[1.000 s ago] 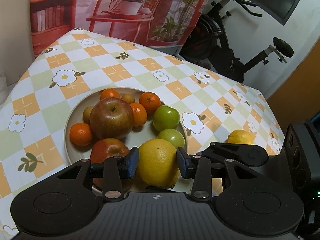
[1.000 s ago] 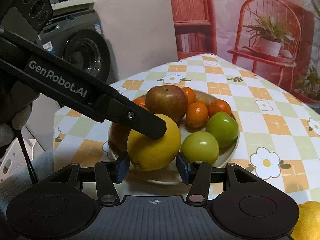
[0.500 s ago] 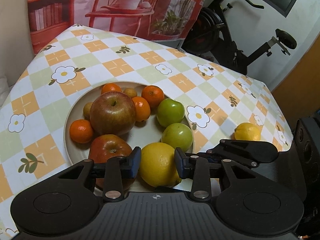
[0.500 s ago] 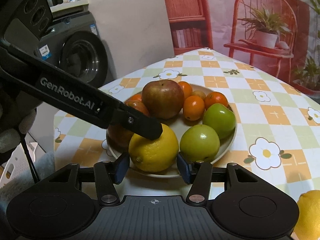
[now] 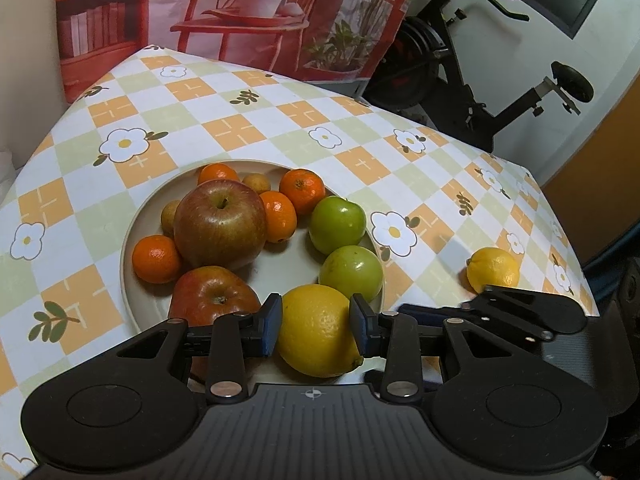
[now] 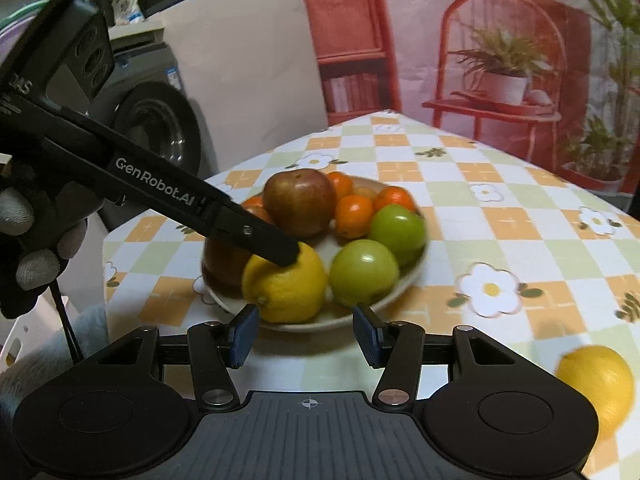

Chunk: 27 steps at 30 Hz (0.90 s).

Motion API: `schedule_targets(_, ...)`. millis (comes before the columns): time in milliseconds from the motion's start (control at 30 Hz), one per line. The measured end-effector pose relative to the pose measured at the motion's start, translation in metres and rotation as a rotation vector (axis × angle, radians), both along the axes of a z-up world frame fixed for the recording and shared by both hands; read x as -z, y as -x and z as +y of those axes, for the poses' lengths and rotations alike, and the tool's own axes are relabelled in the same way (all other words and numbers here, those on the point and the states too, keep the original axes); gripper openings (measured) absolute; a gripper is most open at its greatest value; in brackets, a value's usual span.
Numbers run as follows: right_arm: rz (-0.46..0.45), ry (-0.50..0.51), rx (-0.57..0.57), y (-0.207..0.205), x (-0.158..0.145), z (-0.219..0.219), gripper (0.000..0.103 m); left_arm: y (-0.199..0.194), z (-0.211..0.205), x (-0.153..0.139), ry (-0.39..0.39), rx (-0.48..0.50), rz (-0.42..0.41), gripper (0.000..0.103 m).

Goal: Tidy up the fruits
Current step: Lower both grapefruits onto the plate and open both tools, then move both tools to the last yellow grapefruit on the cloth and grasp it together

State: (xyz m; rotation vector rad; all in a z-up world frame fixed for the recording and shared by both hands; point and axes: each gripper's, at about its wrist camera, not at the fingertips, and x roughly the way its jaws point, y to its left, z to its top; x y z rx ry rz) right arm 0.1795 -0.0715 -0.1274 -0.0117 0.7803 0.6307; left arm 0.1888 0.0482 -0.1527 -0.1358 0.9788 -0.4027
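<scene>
Behind your checkered floral tablecloth [image 5: 248, 120]: red chair-and-plant backdrop [image 5: 248, 12], exercise bike [image 5: 472, 80] right, washing machine [image 6: 160, 120] left, off-white wall [image 6: 256, 52].

Yellow lemon [image 5: 316, 330] and green fruits [image 5: 351, 271] sit beside red-brown apples [image 5: 219, 226] and orange mandarins [image 5: 155, 259] on a beige plate [image 5: 132, 276]; the counter [image 5: 224, 128] is checked orange, green and white (with daisies).

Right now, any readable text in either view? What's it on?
"GenRobot.AI": white print along the left gripper arm, right wrist view.
Sticker on the washer: too small to read.
White letters at that view's left edge: cut off, unreadable.
Left wrist view: none.
</scene>
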Motion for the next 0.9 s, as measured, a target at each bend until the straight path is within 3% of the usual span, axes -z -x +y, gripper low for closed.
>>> schedule_targets(333,-0.097,-0.026,0.225,0.013,-0.016,-0.066,0.049,0.002,-0.014,-0.019,0.002,-0.032,-0.067,0.040)
schedule_targets(467,-0.127,-0.032,0.296,0.015,-0.018,-0.089,0.049,0.001,-0.025,-0.029,0.026,-0.028,-0.103,0.045)
schedule_targets(900,-0.123,-0.016,0.417,0.036,-0.003,-0.140,0.049,-0.011,-0.074,-0.030,0.006,0.038,-0.138,0.045)
